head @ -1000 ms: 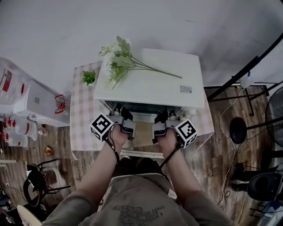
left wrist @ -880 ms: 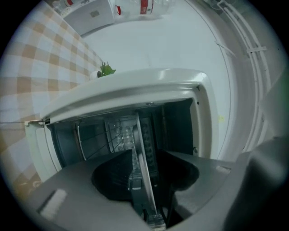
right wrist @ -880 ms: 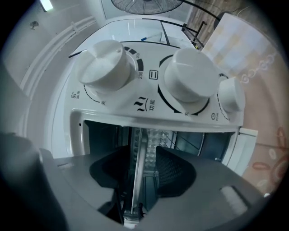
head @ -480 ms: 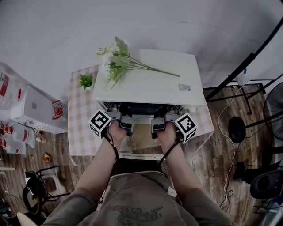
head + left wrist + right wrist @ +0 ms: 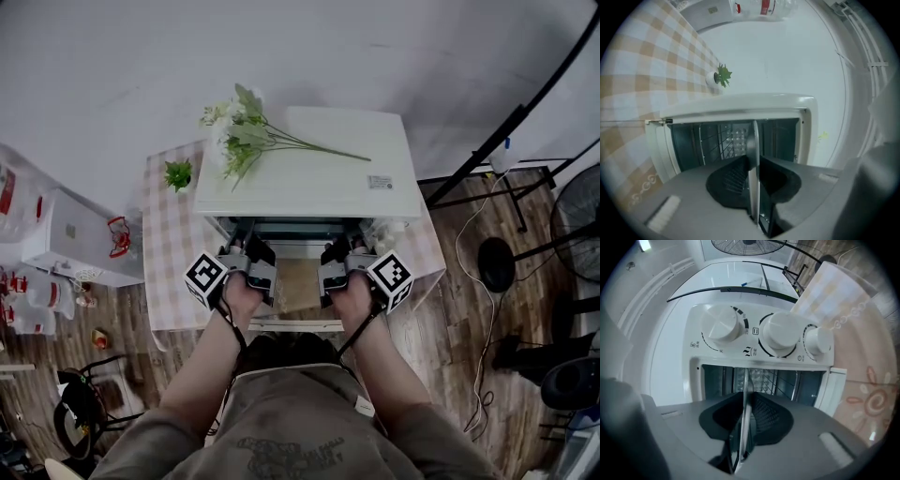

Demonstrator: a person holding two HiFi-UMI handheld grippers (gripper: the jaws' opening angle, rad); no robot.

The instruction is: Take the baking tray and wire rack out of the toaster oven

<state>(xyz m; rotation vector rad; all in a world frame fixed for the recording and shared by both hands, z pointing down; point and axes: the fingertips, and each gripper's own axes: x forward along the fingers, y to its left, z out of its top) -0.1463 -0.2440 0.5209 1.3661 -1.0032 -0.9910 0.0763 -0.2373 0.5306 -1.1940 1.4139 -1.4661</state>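
1 table under a beige-and-white checked cloth [image 5: 169,272], bearing everything below

1 white boxy metal toaster oven [image 5: 309,178] at the table's centre, its glass door [image 5: 295,291] dropped open toward 6 o'clock

1 thin grey metal baking tray [image 5: 753,140], lying in the oven's mouth, front rim held at both ends

1 steel wire rack [image 5: 764,378], its bars showing inside the cavity on the tray's lower side, the tray standing before it

1 spray of white artificial flowers [image 5: 246,136] on the oven top, at 10 o'clock

2 grippers at the oven's mouth: left gripper [image 5: 251,246] clamped on the tray rim; right gripper [image 5: 339,251], whose jaws have just been closing, likewise pinching that rim

3 white round knobs [image 5: 780,331] in a row on the oven's front panel

1 small green potted plant [image 5: 177,173] on the cloth, at 9 o'clock of the oven, clear of both grippers
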